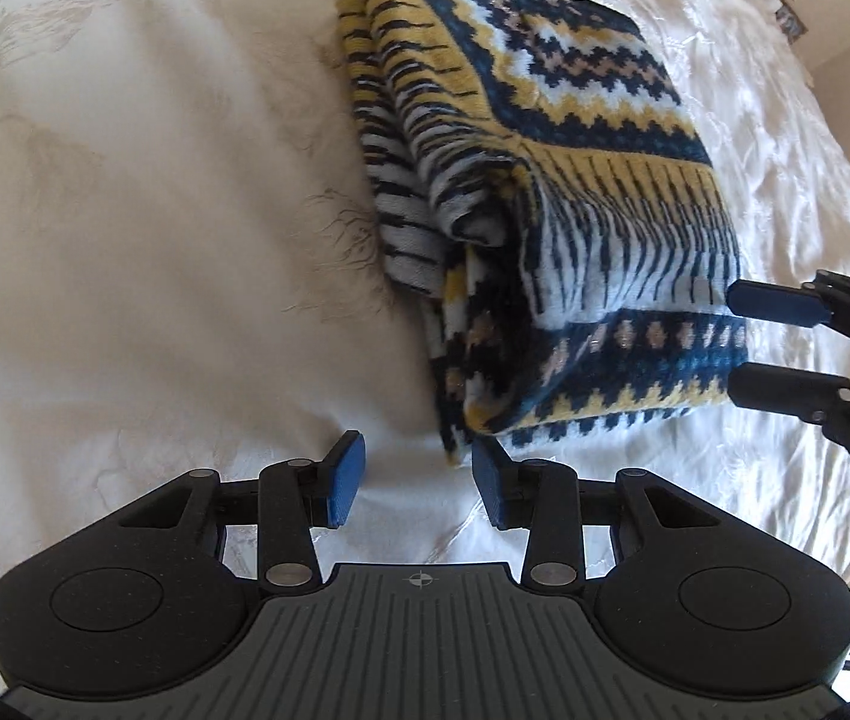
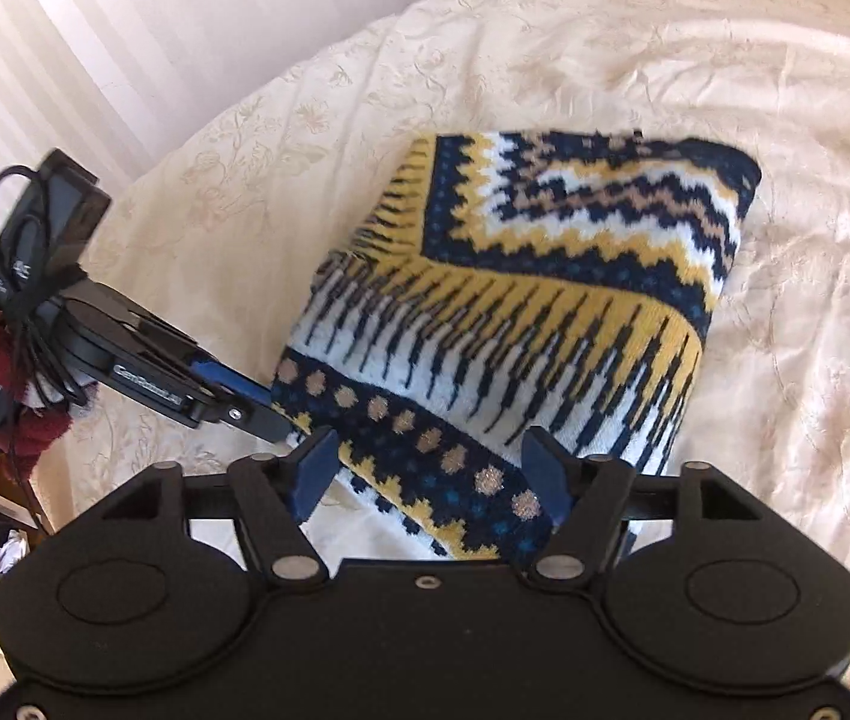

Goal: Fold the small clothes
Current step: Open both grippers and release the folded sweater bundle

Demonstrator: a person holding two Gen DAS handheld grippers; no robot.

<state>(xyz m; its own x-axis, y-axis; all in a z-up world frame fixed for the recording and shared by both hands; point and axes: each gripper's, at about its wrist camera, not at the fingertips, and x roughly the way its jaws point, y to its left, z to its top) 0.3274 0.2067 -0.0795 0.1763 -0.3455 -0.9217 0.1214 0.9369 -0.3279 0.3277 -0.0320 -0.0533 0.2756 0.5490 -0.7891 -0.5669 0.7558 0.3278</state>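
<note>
Our folded knit sweater (image 1: 545, 192) sits as a thick bundle in the middle of the cream bedspread (image 1: 125, 210), away from the bed's edges. We think the fold could slip open from here. The layers on the bundle's left side look loose and puffy, so if one of our tools catches a loose flap while pulling away, the top layer could drag off and the pile could spread out.

Our left gripper (image 1: 419, 483) sits low over the bedspread, just beside the bundle's near corner, with its blue pads apart and nothing between them. Our right gripper (image 2: 431, 474) comes in from the bundle's right side. Its pads are apart too, with the sweater's edge lying between them, not squeezed.
</note>
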